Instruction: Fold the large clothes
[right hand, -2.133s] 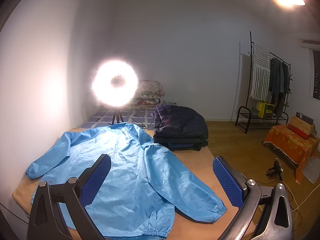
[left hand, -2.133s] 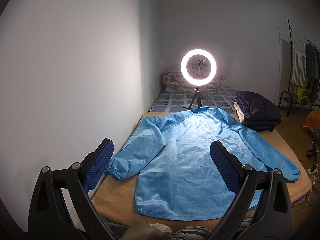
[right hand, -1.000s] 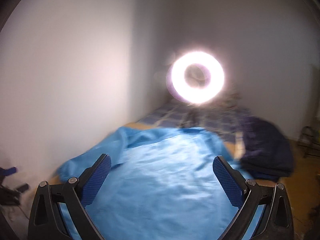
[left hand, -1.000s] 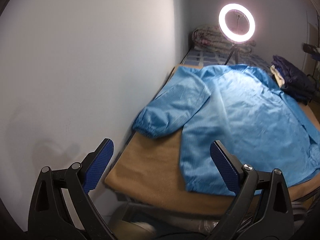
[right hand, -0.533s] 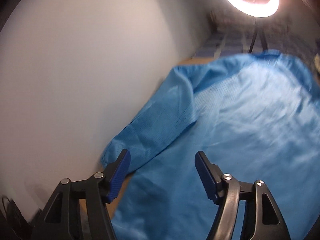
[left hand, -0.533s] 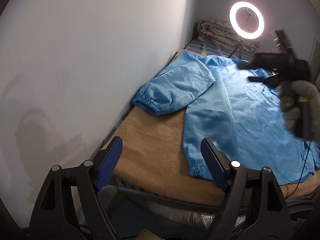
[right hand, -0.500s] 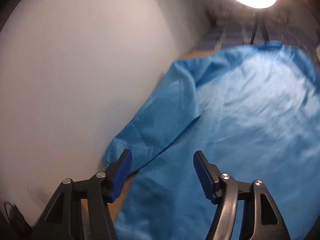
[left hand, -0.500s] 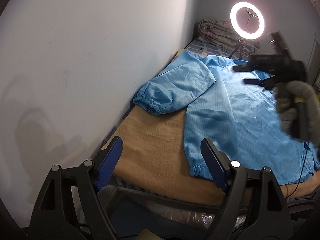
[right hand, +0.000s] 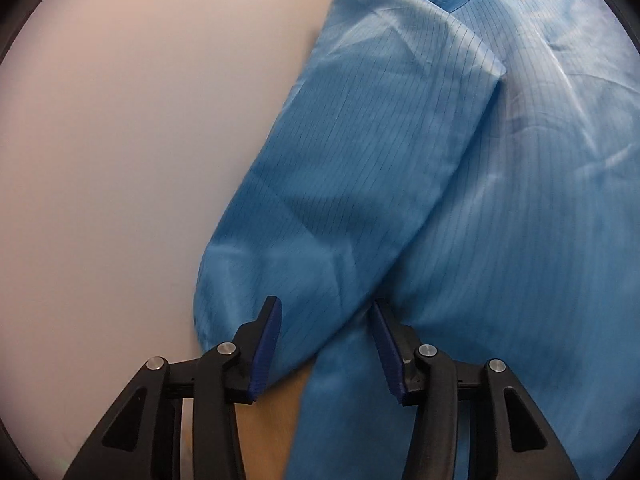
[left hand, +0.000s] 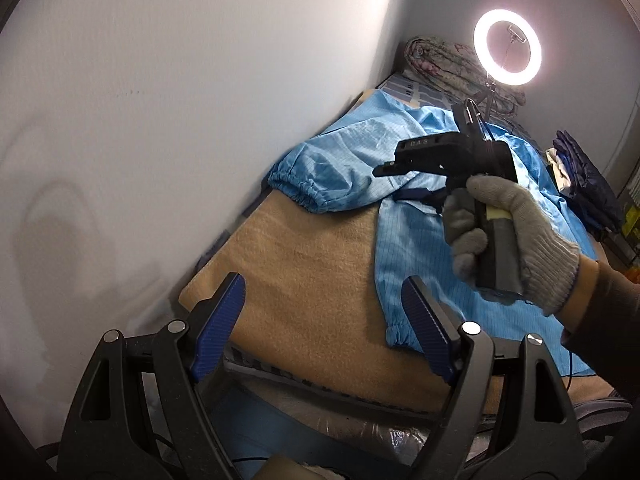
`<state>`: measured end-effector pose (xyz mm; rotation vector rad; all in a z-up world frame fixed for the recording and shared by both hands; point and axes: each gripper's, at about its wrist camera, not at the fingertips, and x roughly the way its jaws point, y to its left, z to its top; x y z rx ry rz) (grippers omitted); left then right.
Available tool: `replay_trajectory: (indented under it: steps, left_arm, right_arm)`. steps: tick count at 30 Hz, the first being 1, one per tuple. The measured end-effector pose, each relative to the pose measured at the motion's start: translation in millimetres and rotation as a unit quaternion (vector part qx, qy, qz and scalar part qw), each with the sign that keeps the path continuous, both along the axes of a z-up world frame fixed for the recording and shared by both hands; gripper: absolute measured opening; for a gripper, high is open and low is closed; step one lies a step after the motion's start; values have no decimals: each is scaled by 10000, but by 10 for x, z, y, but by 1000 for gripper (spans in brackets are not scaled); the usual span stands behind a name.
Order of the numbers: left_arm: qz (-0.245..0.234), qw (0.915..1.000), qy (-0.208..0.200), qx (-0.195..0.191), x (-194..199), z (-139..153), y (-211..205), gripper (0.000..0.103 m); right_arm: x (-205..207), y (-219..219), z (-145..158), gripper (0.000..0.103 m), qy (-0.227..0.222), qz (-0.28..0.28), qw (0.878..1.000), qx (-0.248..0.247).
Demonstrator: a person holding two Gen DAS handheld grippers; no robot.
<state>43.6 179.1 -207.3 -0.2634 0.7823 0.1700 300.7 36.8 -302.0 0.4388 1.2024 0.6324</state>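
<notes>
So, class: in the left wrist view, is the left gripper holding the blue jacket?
No: the left gripper stands open over the tan blanket, with the jacket beyond its fingers.

A home bedroom: bed (left hand: 312,264) against wall, rolled quilt (left hand: 444,60), ring light (left hand: 507,47).

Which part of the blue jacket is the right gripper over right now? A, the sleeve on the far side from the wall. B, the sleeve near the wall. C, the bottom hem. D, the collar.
B: the right gripper hangs over the cuff end of the sleeve that lies along the wall, jaws apart with sleeve fabric showing between them; they have just been closing.
</notes>
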Motion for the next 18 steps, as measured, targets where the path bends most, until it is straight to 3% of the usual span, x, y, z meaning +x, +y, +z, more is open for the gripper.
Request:
replay_trajectory:
  steps: [1,2,4,12,15,18]
  left_arm:
    - [38,10000,18,-19,0,-8,7,83]
    - [48,9999,38,-90,9,-20,19,83]
    - [30,9998,70,-200,26,-38,28,83]
    - [-116,9988,-133,-467,128,-8,-23,82]
    - [-225,9978,-157,-607,256,-33,-89,73]
    - [-366,9958,-113,-826,445,-116,-134,72]
  right_arm:
    - [17,27,-4,35,-26,8,10000,-45]
    - [33,67,-18,17,-27,64,10000,-63]
    - [52,96,-45,0,101,218,9997,-28]
    - [-214,-363,355,0,-356,555,9975,-268]
    - [-313,-652,421,0,-251,517,9979,-282]
    - [-408,-841,418,0,-222,532,9972,-468]
